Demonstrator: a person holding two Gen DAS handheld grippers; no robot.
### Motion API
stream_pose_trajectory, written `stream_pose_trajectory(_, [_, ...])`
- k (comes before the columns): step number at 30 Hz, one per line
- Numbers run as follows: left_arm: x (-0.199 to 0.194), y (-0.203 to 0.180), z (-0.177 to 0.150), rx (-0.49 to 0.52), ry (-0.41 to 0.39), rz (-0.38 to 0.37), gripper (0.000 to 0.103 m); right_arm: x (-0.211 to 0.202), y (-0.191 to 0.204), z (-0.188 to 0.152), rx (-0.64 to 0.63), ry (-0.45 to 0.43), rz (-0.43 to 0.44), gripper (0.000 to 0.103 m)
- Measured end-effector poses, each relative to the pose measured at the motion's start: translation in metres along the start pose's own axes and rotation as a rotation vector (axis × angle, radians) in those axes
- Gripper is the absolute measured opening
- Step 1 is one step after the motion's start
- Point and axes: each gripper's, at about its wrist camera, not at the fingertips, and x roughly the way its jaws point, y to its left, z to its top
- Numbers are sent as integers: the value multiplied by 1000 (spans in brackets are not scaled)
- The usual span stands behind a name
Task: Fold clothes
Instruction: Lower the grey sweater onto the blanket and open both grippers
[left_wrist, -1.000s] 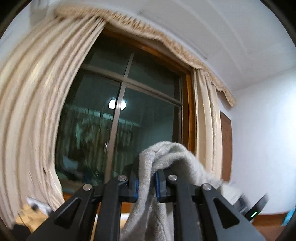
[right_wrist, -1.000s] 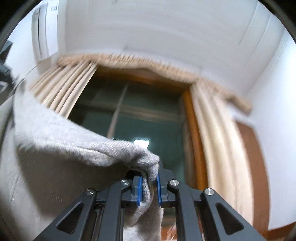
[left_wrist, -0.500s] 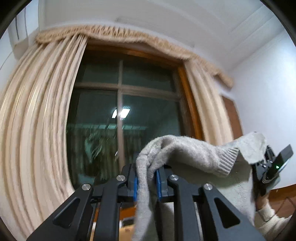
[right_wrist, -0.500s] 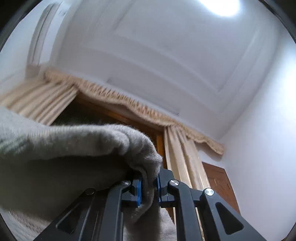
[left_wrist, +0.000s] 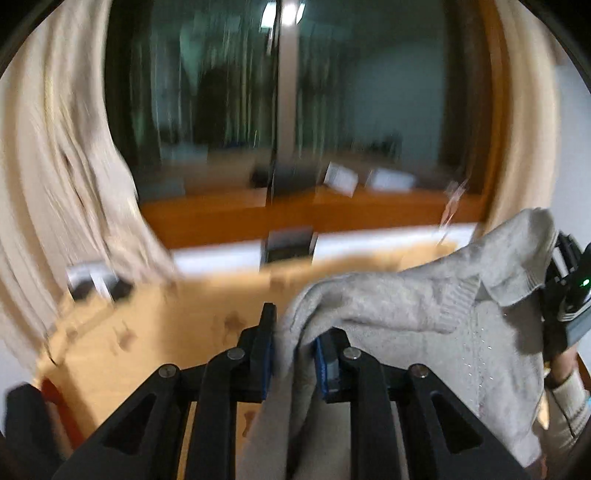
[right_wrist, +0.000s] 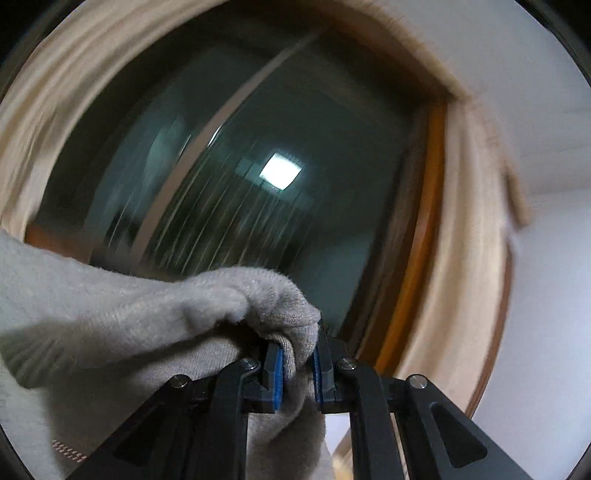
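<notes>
A soft grey knitted sweater (left_wrist: 424, 317) hangs stretched between the left gripper (left_wrist: 293, 354) and right gripper (right_wrist: 297, 363), bunched folds pinched between each pair of blue-padded fingers, its ribbed edge drooping below.

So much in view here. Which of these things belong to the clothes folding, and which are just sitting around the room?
Part of the job:
- grey sweater, held up between both tools
- left gripper, shut on it
- right gripper, shut on it
- tan surface below, probably where it gets laid

Just there:
- window
- cream curtains
- wooden sill
</notes>
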Motion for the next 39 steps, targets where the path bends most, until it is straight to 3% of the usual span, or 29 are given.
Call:
stream_pose_trajectory(3, [84,7,-18,7,175,41,25,62,45,-40,-100,283,196,13])
stream_pose_trajectory(5, [137,15,-31,-10,292,74,36,91,65,-71,-91,462,338,14])
stream_pose_trajectory(7, [176,27,-40,-49,385,98,56,115,83,-99,-69,617,461,14])
stream_pose_trajectory(8, [184,35,-42,-80,393,87,58,121,85,-106,-64,636,463,14])
stream_pose_trajectory(10, [195,51,-41,-150,387,46,73,133,86,-120,-45,675,469,19])
stream_pose_trajectory(11, [196,57,-39,-180,384,31,74,143,80,-123,4,696,478,30])
stream_pose_trajectory(12, [197,64,-37,-210,381,16,76,153,72,-125,50,713,478,51])
stream_pose_trajectory(14, [198,70,-35,-234,382,0,81,177,52,-124,188,746,466,75])
stream_pose_trajectory(16, [199,73,-34,-249,386,-14,83,202,37,-128,325,797,475,78])
stream_pose_trajectory(22, [202,83,-28,-295,395,-54,84,203,52,-120,214,804,463,78])
stream_pose_trajectory(26, [202,77,-25,-222,406,-18,84,200,60,-122,154,847,502,78])
stream_pose_trajectory(29, [200,74,-20,-182,396,19,84,200,50,-121,179,842,487,78])
stream_pose_trajectory(35, [197,68,-11,-100,377,91,84,188,22,-94,278,736,435,78])
stream_pose_trajectory(39, [195,64,-5,-46,364,139,84,183,32,-73,243,659,417,78])
